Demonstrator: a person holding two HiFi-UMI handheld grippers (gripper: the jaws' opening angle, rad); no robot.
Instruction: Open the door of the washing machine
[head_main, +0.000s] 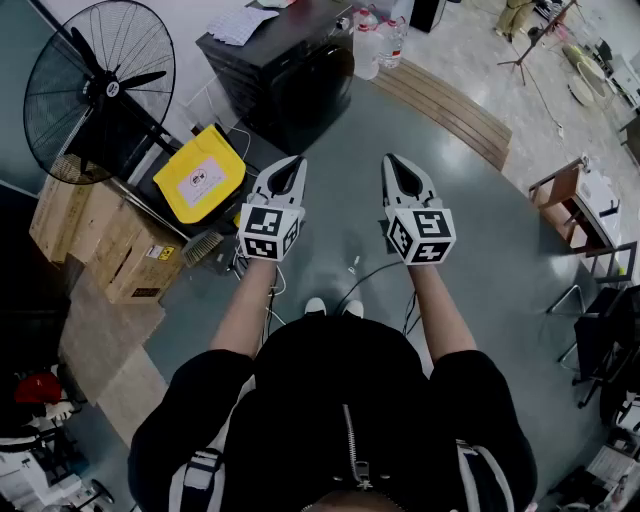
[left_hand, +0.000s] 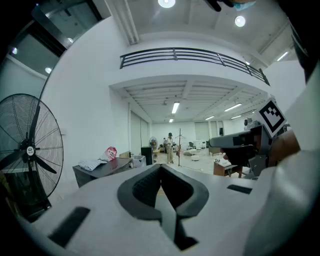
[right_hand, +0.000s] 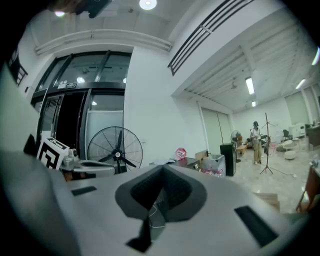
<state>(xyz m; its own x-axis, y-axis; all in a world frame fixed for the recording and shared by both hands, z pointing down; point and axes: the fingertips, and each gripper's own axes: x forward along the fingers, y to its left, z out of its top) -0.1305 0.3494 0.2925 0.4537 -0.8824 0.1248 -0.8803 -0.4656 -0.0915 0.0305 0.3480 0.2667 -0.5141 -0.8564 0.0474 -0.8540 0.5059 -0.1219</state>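
The black washing machine (head_main: 285, 75) stands at the far side of the grey floor, its round dark door (head_main: 322, 88) closed, papers on its top. Both grippers are held side by side in the air well short of it. My left gripper (head_main: 291, 166) is shut, tips together, nothing between them. My right gripper (head_main: 392, 163) is shut too and empty. In the left gripper view the left gripper (left_hand: 161, 167) points level toward the room, the washing machine (left_hand: 102, 172) low on the left. In the right gripper view the right gripper (right_hand: 162, 170) has the machine's top (right_hand: 177, 162) just beyond its tip.
A big standing fan (head_main: 100, 85) is left of the machine, with a yellow-lidded bin (head_main: 203, 175) and cardboard boxes (head_main: 100, 240) beside it. Water jugs (head_main: 376, 40) and a wooden ramp (head_main: 450, 110) lie to the right. Cables (head_main: 370, 275) trail on the floor. A person (left_hand: 170, 147) stands far off.
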